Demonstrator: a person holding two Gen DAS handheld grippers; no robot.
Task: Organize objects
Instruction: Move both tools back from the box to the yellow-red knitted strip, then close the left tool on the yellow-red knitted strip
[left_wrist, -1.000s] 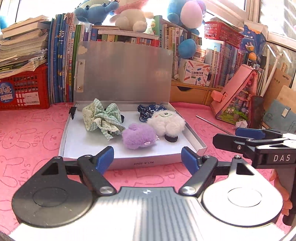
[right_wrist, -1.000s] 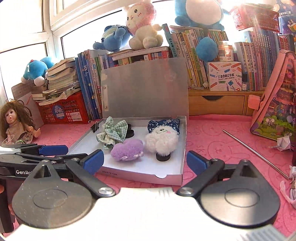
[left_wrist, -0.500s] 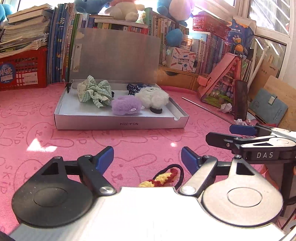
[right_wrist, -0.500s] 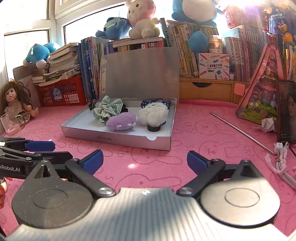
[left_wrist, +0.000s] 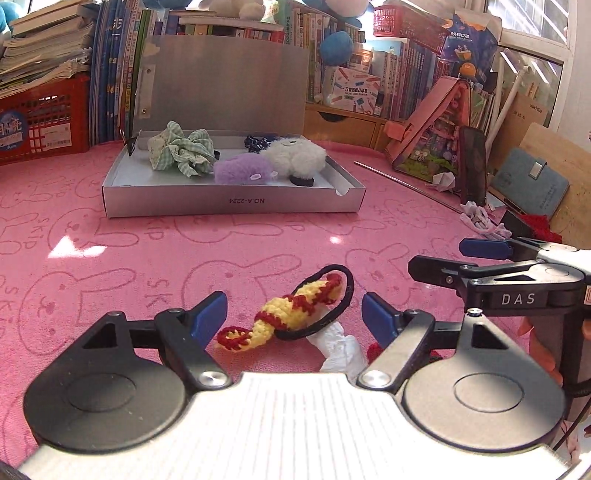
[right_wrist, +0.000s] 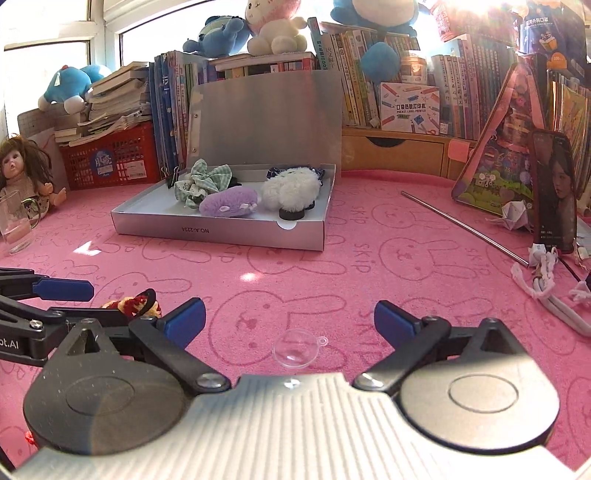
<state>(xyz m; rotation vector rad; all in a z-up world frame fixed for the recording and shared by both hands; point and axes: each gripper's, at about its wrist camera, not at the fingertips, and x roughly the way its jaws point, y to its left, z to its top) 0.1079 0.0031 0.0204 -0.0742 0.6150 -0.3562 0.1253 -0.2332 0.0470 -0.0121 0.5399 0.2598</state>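
Observation:
A yellow-and-red crocheted hair tie (left_wrist: 295, 312) on a black elastic lies on the pink mat between the fingers of my open left gripper (left_wrist: 294, 314); it also shows in the right wrist view (right_wrist: 133, 302). My open right gripper (right_wrist: 290, 319) hovers over a small clear plastic dome (right_wrist: 297, 348). The open silver box (left_wrist: 232, 199) (right_wrist: 221, 230) farther back holds a green checked scrunchie (left_wrist: 181, 153), a purple fluffy tie (left_wrist: 242, 172), a white fluffy tie (left_wrist: 295, 158) and a dark blue one behind them.
A white crumpled scrap (left_wrist: 340, 347) lies by the hair tie. A metal rod (right_wrist: 461, 227), a phone (right_wrist: 556, 192), white cords (right_wrist: 546, 288), a glass (right_wrist: 14, 221), a doll (right_wrist: 22, 173), a red basket (right_wrist: 110, 158) and shelves of books ring the mat.
Both grippers have pulled back from the box and dropped low over the mat. The hair tie has come between the left fingers and the clear dome under the right gripper.

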